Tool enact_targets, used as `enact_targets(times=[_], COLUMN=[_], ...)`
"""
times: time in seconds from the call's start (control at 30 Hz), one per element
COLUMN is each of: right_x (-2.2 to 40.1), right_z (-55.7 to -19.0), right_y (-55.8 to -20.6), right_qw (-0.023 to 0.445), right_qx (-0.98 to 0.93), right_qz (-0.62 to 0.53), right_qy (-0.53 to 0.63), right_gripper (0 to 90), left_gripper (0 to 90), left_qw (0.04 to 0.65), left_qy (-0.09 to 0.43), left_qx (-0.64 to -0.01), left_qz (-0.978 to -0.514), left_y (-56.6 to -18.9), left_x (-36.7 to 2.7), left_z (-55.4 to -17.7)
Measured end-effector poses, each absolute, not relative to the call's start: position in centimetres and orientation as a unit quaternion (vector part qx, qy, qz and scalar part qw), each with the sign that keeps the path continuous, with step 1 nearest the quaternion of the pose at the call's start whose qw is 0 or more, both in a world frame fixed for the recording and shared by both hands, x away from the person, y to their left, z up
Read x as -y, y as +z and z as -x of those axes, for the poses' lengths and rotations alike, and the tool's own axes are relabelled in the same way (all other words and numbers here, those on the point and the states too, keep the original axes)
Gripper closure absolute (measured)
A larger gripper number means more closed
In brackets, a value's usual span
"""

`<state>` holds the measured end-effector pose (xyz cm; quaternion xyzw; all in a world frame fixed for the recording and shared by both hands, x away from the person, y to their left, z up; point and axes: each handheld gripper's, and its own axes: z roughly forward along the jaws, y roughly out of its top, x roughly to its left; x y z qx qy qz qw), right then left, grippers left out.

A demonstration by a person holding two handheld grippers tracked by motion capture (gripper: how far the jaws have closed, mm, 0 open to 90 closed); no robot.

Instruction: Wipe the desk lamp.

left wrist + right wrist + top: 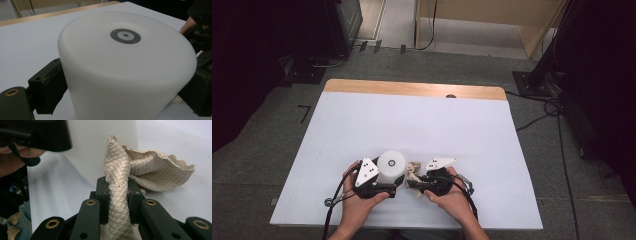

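Note:
A white cylinder (391,162) with a small grey disc on its top stands upright on the white table (412,120), near the front edge. My left gripper (389,178) grips it around the side; in the left gripper view the cylinder (125,62) sits between the two black pads (51,85), which lie against its wall. Just to its right, my right gripper (411,183) is shut on a beige quilted cloth (414,169). In the right gripper view the cloth (155,170) rises in a fold from between the fingertips (117,192) and flares out to the right, close beside the cylinder (100,145).
The tabletop's wooden far edge (412,89) shows beyond the white sheet. Around the table is grey floor with cables (557,130) on the right, dark stands at both sides and a wooden piece of furniture (492,20) at the back.

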<state>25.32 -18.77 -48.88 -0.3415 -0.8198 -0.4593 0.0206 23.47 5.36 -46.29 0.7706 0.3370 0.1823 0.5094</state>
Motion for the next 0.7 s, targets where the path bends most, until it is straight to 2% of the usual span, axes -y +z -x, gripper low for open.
enact_targets(times=[0.37, 0.6, 0.7], right_x=[19.2, 19.7, 19.5], right_z=[-24.9, -24.3, -24.5], right_y=[-45.8, -43.9, -44.8], right_qw=[-0.030, -0.045, -0.035], right_qx=[0.800, 0.782, 0.792], right_qz=[0.310, 0.294, 0.293], right_qy=[-0.512, -0.548, -0.535], right_gripper=[76.9, 76.9, 76.9], left_gripper=[8.1, 7.8, 7.2], left_qw=[0.517, 0.536, 0.533], left_qy=[0.144, 0.127, 0.125], left_qx=[-0.258, -0.249, -0.285], left_qz=[-0.804, -0.797, -0.787], left_y=[-46.1, -46.4, -46.2], left_x=[-6.6, -7.0, -7.0], left_z=[-24.7, -25.2, -24.8])
